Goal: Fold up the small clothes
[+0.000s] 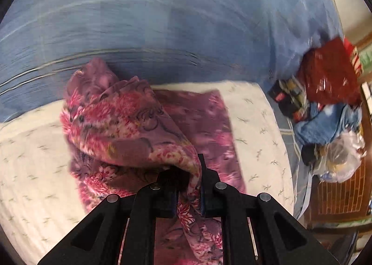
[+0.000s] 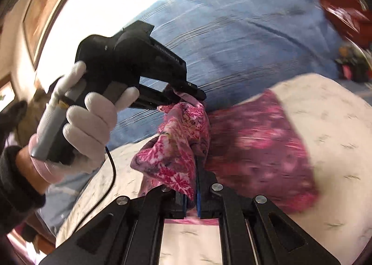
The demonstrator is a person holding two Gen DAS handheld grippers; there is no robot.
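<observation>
The left gripper (image 1: 189,186) pinched the pink flowery cloth (image 1: 130,125) tight between its jaws. The right gripper (image 2: 191,191) was closed on another corner of it. Past both jaws, the rest lay on a white pillow (image 1: 262,130), with blue bedding (image 1: 162,21) beyond

Pink-and-purple floral garment (image 1: 130,123); white sprigged cloth (image 1: 258,111); blue bedsheet (image 1: 148,21)
</observation>
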